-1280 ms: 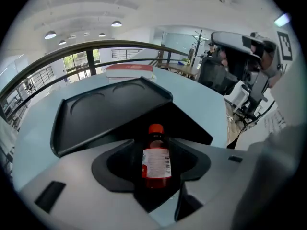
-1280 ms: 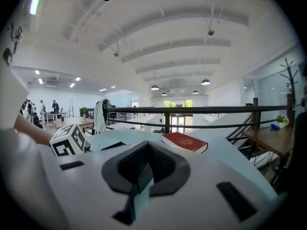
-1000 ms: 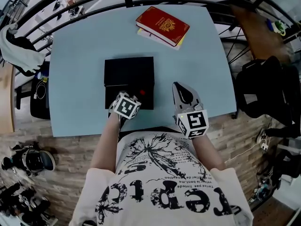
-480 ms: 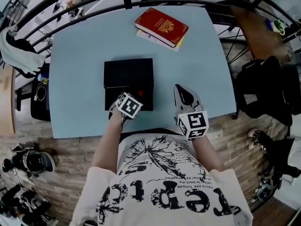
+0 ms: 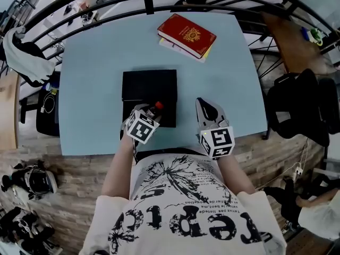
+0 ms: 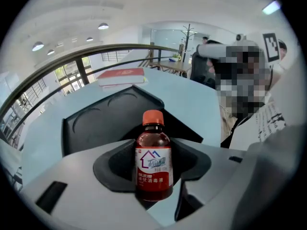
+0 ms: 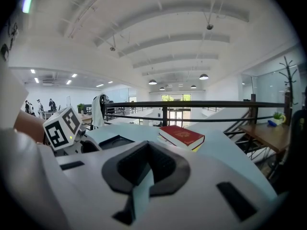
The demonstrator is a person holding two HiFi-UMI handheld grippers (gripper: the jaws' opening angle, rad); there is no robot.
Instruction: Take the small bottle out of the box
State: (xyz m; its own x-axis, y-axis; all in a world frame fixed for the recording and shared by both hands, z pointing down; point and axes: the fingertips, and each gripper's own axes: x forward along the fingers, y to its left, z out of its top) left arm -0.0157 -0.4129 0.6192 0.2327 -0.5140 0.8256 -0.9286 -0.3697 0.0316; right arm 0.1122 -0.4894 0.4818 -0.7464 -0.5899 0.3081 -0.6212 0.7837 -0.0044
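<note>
The small brown bottle has an orange-red cap and a white label. It stands upright between the pads of my left gripper, which is shut on its body. In the head view the bottle is at the near edge of the black box, just ahead of my left gripper. Behind the bottle, the left gripper view shows the box lying open with moulded hollows. My right gripper rests on the table right of the box, shut and holding nothing.
A red book lies on a thinner yellow one at the far side of the light-blue table. Black railings curve round the table's far edge. A dark bag sits on a chair off to the right.
My left gripper has drawn back a little toward the person with the bottle in it. More of the bottle now shows at the box's near edge. The right gripper has hardly moved.
</note>
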